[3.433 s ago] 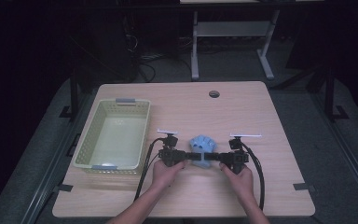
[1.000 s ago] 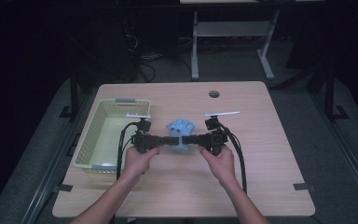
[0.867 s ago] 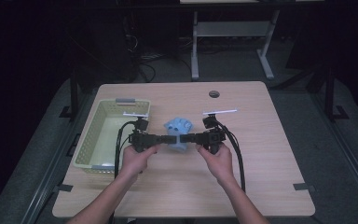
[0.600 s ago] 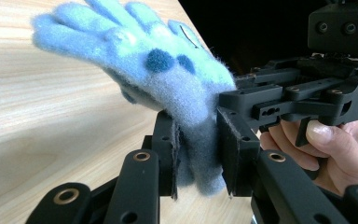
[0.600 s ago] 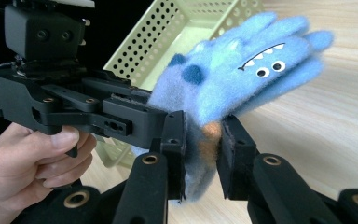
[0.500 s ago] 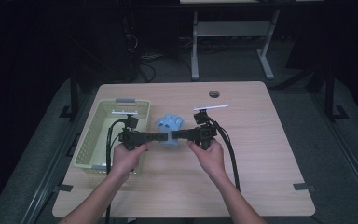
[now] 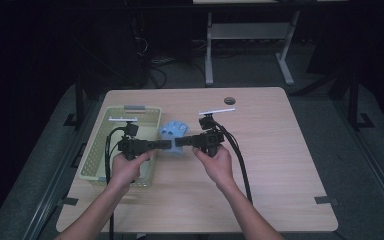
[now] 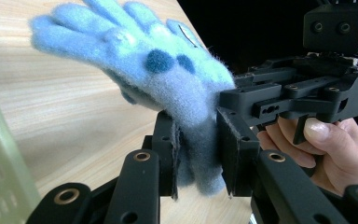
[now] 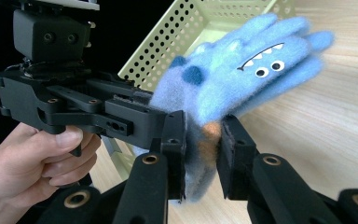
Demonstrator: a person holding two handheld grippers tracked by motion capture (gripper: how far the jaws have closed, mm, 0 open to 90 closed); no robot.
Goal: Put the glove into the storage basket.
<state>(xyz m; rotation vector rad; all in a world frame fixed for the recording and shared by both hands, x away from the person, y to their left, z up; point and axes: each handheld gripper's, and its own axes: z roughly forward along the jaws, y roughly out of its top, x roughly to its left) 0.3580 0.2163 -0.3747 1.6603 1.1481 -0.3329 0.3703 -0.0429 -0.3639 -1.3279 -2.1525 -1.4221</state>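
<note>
Over wooden table (image 7: 280, 170), just right of green basket (image 7: 100, 155), both left gripper (image 7: 162, 145) and right gripper (image 7: 179, 142) pinching fuzzy blue glove (image 7: 174, 134) by its cuff, mid-carry, likely needing a short move left, then letting go.

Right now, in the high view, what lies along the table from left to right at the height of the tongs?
Green basket → left tongs → blue glove, gripped from both sides → right tongs → bare table. The left tongs' body hangs over the basket's right rim.
</note>
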